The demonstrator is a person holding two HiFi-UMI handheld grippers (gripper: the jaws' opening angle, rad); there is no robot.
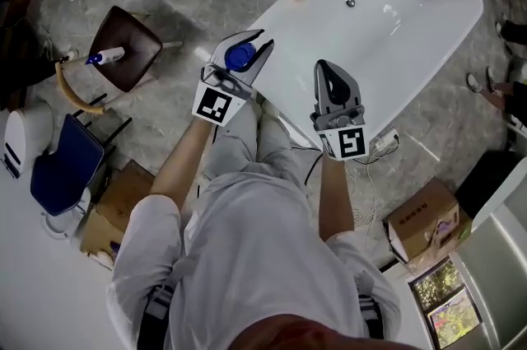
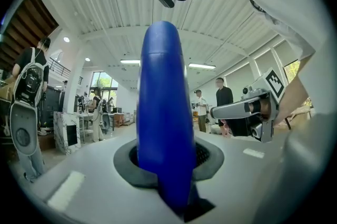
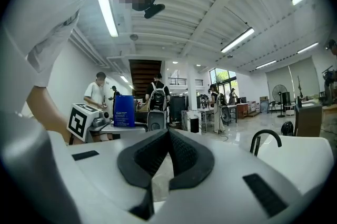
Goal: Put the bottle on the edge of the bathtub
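my left tongs [image 1: 244, 45] clamp the blue bottle [image 1: 240, 57] in the air, close to the near rim of the white bathtub [image 1: 445, 27]. my right tongs [image 1: 324, 68] hang beside them by the same rim, jaws together, empty.

left gripper view: the bottle stands upright, filling the gap between my pads.

right gripper view: jaws pressed shut on nothing, with a black faucet [image 3: 261, 139] off to the right.
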